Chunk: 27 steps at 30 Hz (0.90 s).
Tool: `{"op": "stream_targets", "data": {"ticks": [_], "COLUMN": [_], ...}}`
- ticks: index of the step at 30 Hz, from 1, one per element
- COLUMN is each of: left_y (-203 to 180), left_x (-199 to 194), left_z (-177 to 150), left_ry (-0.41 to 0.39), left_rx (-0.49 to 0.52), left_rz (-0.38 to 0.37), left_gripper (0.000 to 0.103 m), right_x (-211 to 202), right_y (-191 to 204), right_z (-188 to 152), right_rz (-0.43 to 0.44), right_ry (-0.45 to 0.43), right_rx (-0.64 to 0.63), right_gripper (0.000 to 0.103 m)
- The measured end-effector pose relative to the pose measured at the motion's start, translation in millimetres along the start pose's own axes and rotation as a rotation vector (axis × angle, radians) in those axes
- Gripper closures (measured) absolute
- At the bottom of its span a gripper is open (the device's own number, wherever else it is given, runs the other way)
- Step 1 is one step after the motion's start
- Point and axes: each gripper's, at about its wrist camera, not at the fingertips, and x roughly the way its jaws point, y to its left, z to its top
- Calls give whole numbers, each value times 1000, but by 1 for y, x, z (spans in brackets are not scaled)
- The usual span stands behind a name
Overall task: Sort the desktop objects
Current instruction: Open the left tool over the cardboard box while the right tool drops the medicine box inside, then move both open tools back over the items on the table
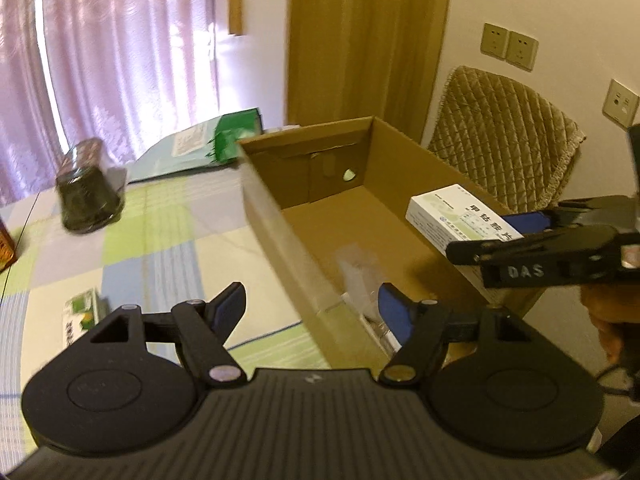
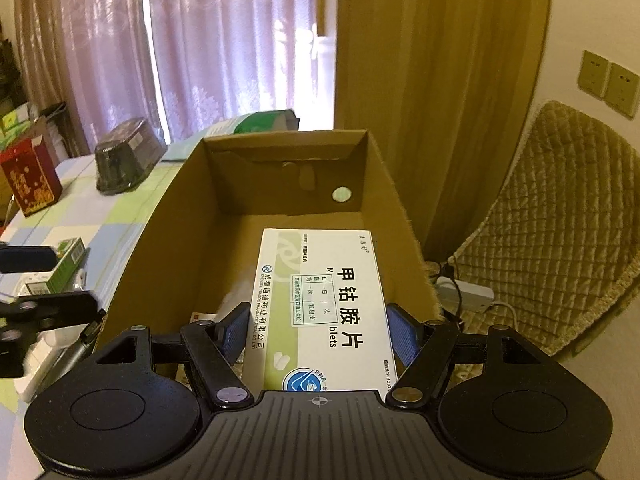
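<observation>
My right gripper (image 2: 316, 330) holds the medicine box (image 2: 320, 304) by its long sides, long axis pointing straight ahead along the fingers, hanging over the open cardboard box (image 2: 192, 216) at frame centre; release looks next. My left gripper (image 1: 312, 306) is spread wide and empty at the carton's near left wall. Blurred clear items lie inside; I cannot identify them. A small green box (image 1: 82, 314) waits on the worktop (image 1: 160, 240), lower left.

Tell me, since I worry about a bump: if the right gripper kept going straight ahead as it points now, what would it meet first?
Probably the far end wall of the open brown cardboard box. The right gripper holds the white medicine box over the carton's inside, pointing at that wall; depth is unclear.
</observation>
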Motion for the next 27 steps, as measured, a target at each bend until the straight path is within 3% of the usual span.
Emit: {"op": "stream_targets", "data": {"ticks": [10,18,27], "left_y": [20,35,41], "left_x": [-13,-34,-71], "left_z": [-20,-44,-73], "left_ry": [24,40,60], "left_rx": [-40,-80,-116], "left_rz": [28,54,77], "left_gripper": [34,34,34], "right_x": [28,-9,-61], "right_y": [2,-5,25], "right_z": [7,-7,-34], "right_rz": [21,5,22], "right_ry": [11,-44,-94], "right_rx": [-11,66,70], "right_gripper": [32,32,32]}}
